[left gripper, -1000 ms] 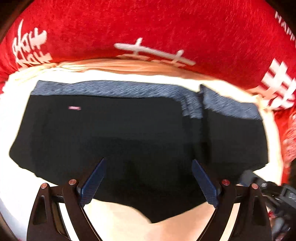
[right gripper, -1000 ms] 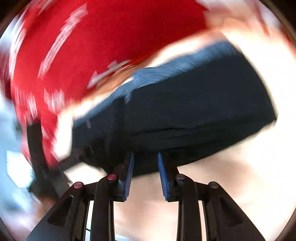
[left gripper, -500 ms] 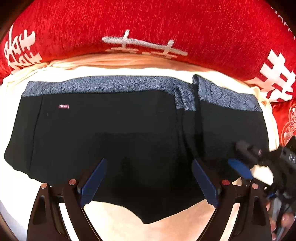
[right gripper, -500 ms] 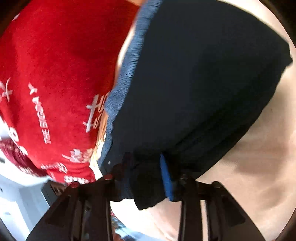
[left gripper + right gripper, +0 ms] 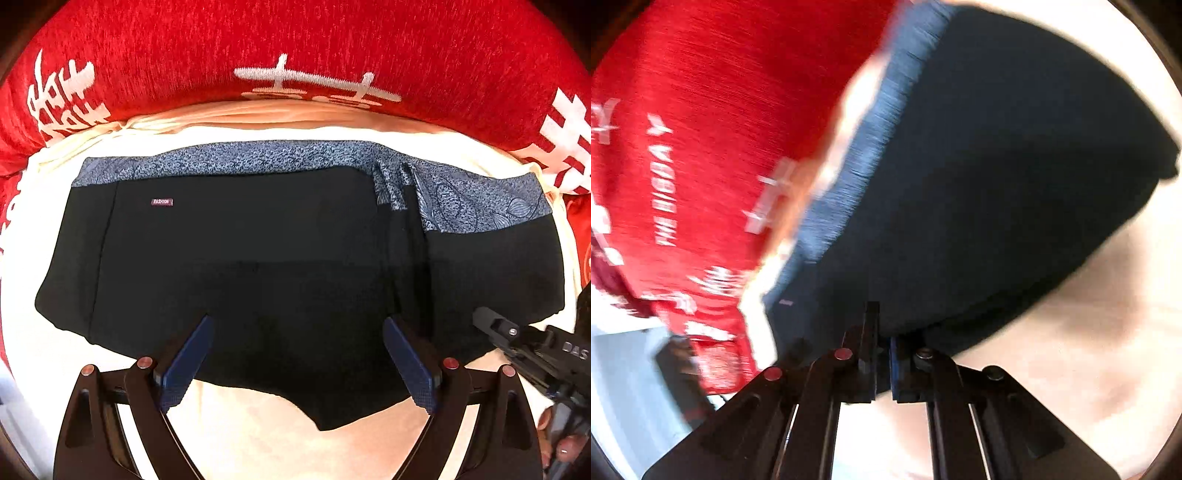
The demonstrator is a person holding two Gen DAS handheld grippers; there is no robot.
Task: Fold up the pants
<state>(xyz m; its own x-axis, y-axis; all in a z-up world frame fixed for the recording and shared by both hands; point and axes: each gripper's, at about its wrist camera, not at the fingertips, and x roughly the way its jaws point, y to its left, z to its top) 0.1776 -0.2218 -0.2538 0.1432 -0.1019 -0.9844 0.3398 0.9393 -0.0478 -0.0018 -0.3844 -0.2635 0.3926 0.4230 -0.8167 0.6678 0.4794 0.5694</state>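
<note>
Through the left wrist camera I see the black pants (image 5: 277, 266) lying flat on the cream sheet (image 5: 258, 435), their blue-grey patterned waistband (image 5: 236, 158) along the far edge, close to the red blanket (image 5: 295, 48) with white characters. A small "FASHION" label (image 5: 162, 202) sits near the waistband on the left. My left gripper (image 5: 297, 363) hovers over the near hem with its blue-padded fingers (image 5: 186, 363) spread wide, holding nothing. The right gripper (image 5: 496, 326) reaches in from the right at the pants' near corner.

Through the right wrist camera, blurred, the right gripper (image 5: 882, 360) has its fingers pressed nearly together on the dark edge of the pants (image 5: 997, 184), pinching the fabric. The red blanket (image 5: 720, 129) fills the left side and the cream sheet (image 5: 1089, 332) the right.
</note>
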